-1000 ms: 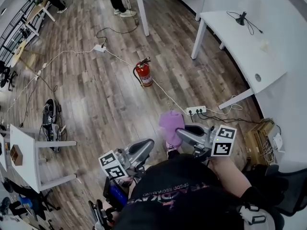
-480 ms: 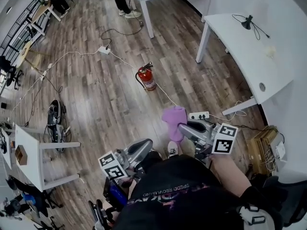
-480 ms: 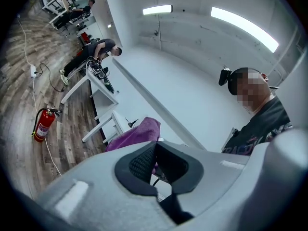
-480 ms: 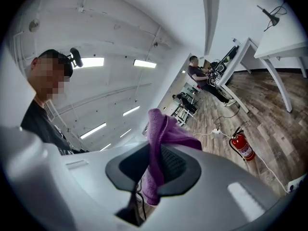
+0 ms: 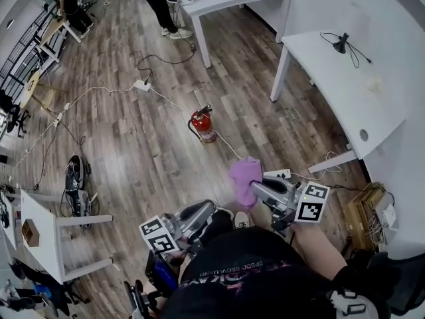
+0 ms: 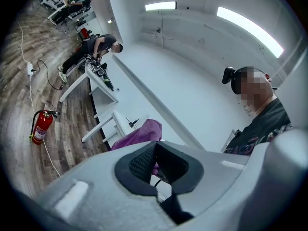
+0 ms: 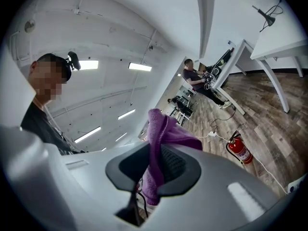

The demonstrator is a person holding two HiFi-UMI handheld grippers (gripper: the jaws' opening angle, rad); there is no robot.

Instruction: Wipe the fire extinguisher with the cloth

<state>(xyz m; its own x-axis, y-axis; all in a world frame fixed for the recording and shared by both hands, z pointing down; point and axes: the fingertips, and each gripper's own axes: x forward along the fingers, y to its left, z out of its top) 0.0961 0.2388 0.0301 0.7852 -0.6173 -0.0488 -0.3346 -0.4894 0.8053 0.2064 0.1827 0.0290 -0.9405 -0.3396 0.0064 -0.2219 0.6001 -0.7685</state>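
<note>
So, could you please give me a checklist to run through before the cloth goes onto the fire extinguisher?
1. Cloth clamped in right gripper: ok.
2. Left gripper shut and empty: ok.
3. Fire extinguisher upright on the floor: ok.
4. Cloth within reach of the extinguisher: not ok, well apart.
5. White cable clear of the extinguisher's base: cannot tell; it runs close by.

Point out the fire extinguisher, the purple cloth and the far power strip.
fire extinguisher (image 5: pixel 204 127): head view, on the red cylinder body.
purple cloth (image 5: pixel 244 177): head view, on the bunched middle of the fabric.
far power strip (image 5: pixel 141 84): head view, on its white casing.
</note>
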